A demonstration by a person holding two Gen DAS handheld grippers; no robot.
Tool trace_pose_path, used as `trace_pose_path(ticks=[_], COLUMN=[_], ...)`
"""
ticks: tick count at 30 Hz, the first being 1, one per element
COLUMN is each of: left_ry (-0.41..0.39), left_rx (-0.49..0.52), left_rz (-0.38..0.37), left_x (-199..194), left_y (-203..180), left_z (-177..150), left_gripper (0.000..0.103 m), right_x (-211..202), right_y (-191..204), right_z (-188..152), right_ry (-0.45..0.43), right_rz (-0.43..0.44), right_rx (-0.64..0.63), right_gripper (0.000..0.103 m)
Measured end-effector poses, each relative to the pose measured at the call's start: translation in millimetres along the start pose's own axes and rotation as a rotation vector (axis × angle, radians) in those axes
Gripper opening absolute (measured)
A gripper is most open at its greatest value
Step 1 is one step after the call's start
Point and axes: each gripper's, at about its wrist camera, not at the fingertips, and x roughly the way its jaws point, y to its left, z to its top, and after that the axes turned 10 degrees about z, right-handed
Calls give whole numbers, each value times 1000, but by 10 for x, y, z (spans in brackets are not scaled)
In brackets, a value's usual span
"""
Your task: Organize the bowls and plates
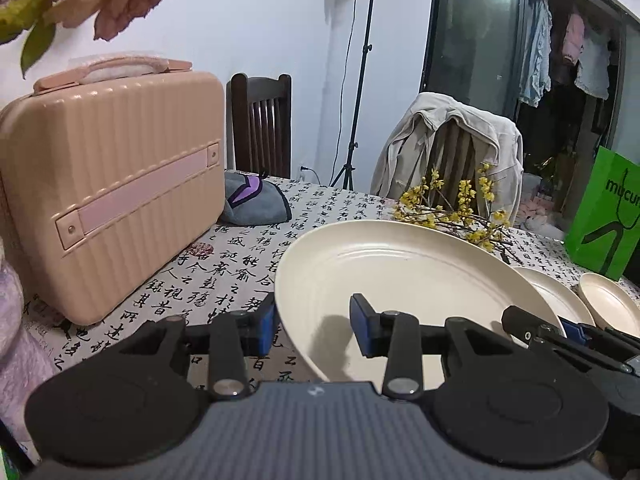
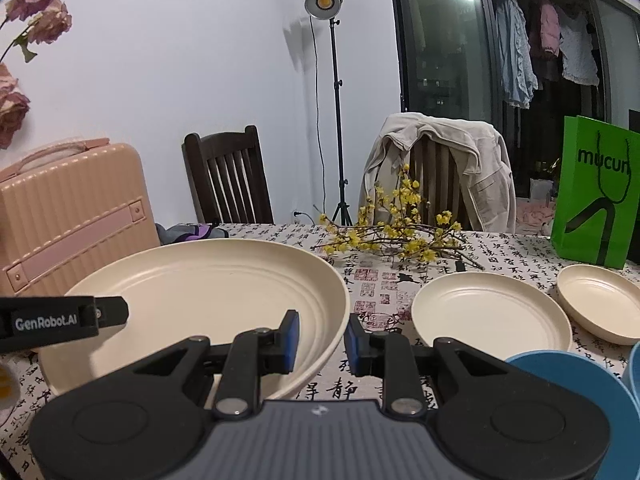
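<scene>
A dining table under a white cloth printed with black calligraphy (image 2: 372, 264) fills the scene, backed by a pale wall, a lamp on a tall stand (image 2: 325, 2) and a dark glass door with clothes hanging behind it. At the far side stand two dark wooden chairs, the right one draped with a beige jacket (image 2: 472, 148). A pink ribbed case (image 1: 108, 184) stands on the left of the table, with a grey and purple cloth (image 1: 256, 200) just beside it. A spray of yellow blossoms (image 2: 396, 236) lies near the far edge, and a green paper bag (image 2: 596, 192) stands at the far right.

The large cream plate (image 2: 208, 296) is held up off the cloth, tilted, between both tools. The left gripper (image 1: 314, 326) clamps the plate's left rim, one blue pad under the edge and the other inside the dish. The right gripper (image 2: 322, 340) pinches the plate's right rim in the same way, one pad inside and one outside.

To the right, a medium cream plate (image 2: 488, 312) lies flat on the cloth, and a smaller cream dish (image 2: 600, 300) lies just beyond it toward the bag. A blue bowl (image 2: 568, 376) shows at the near right corner.
</scene>
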Motion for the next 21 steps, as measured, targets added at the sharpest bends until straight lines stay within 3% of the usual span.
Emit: trace_pose_path(ticks=[21], left_ry=[-54], left_rx=[7], left_rz=[-48], left_x=[-598], left_y=[-124], left_z=[-171], left_gripper=[38], right_x=[-657], right_y=[-82], right_z=[-59], right_ry=[-49], right_rz=[-27], right_rx=[5], right_gripper=[24])
